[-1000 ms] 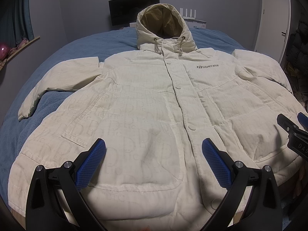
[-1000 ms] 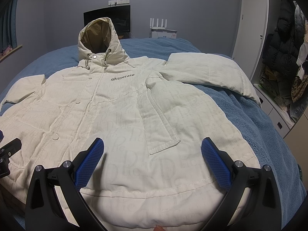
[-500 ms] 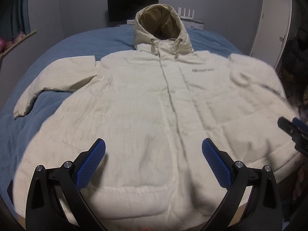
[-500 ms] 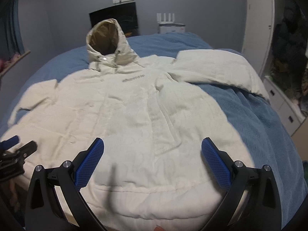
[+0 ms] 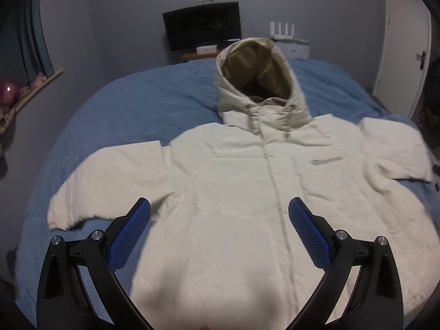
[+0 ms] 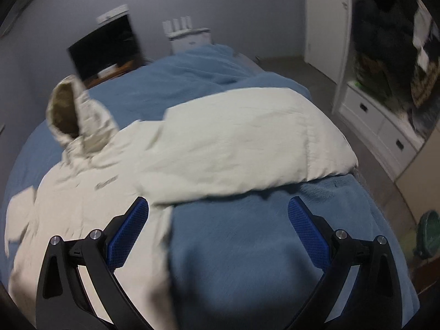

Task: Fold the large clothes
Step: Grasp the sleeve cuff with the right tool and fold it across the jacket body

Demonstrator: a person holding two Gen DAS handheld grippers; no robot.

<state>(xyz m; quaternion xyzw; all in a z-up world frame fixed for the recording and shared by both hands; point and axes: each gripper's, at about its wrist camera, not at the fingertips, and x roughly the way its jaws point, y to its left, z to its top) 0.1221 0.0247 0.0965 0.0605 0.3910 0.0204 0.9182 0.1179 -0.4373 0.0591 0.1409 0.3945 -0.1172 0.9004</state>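
A cream hooded puffer jacket (image 5: 247,192) lies face up on a blue bed (image 5: 137,110), hood (image 5: 255,77) toward the far wall and both sleeves spread out. My left gripper (image 5: 218,236) hovers open above the jacket's left front, its blue pads (image 5: 129,236) holding nothing. In the right wrist view the jacket's right sleeve (image 6: 247,151) lies across the blue blanket (image 6: 247,261). My right gripper (image 6: 217,236) is open over bare blanket just below that sleeve, with the jacket's side edge by its left finger.
A dark monitor (image 5: 202,27) and a white router (image 5: 283,30) stand beyond the bed's far end. A white door (image 5: 404,41) is on the right. White drawers (image 6: 385,126) with hanging dark clothes (image 6: 385,27) flank the bed's right side.
Both grippers rose and moved apart: the left swung toward the left sleeve side, the right swung out past the jacket's right edge to below the right sleeve. Both stayed open.
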